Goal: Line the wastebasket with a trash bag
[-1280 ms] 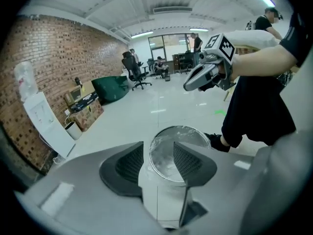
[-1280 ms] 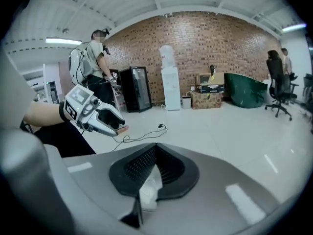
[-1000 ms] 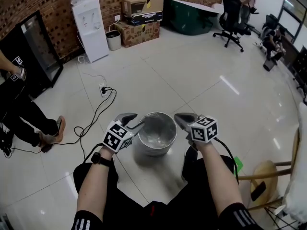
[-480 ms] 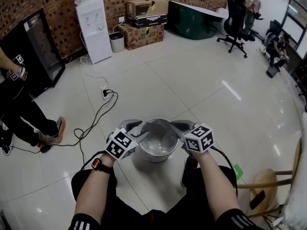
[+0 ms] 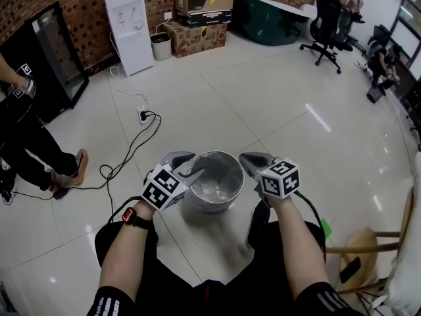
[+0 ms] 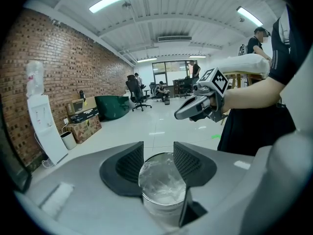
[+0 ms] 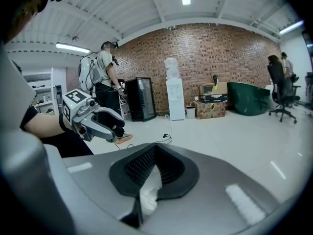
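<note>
In the head view, the metal wastebasket [image 5: 209, 207] stood on the floor right in front of my knees. A thin clear trash bag [image 5: 214, 185] lay down inside it. My left gripper [image 5: 186, 166] was at the left side of the wastebasket's rim. My right gripper [image 5: 249, 162] was at the right side of the rim.

In the left gripper view, the two jaws stood apart. I could see the wastebasket through the gap, with the shiny bag inside. The pads did not seem to press on anything.

In the right gripper view, the jaws were together. They pinched a crumpled bit of the clear bag between them.

I think I was in the middle of the job. The bag was in, but I could not see its edge folded over the rim. Next, I judged, the left claw needed to catch the bag's edge on its side of the wastebasket. Then both claws could pull the edge out and down over the rim.
</note>
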A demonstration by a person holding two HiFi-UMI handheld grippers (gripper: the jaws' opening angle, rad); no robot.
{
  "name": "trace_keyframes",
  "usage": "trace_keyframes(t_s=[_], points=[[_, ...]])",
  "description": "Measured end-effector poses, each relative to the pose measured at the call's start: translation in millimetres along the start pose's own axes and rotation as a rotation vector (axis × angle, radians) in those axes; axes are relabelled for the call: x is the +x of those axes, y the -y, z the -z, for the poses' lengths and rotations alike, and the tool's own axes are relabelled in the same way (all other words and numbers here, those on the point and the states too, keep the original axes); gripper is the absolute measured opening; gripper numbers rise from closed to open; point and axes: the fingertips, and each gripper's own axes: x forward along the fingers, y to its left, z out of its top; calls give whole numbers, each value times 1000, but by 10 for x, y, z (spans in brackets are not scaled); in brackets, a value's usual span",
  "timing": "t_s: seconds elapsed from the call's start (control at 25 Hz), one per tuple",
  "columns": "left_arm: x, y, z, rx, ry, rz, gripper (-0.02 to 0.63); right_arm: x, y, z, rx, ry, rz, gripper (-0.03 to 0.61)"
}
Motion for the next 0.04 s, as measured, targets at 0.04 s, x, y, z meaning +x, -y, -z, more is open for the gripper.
trace_keyframes(t_s=[0.04], points=[[-10,-9,-12,3,3,-3,186,-4,26,2,3,0,8,6]])
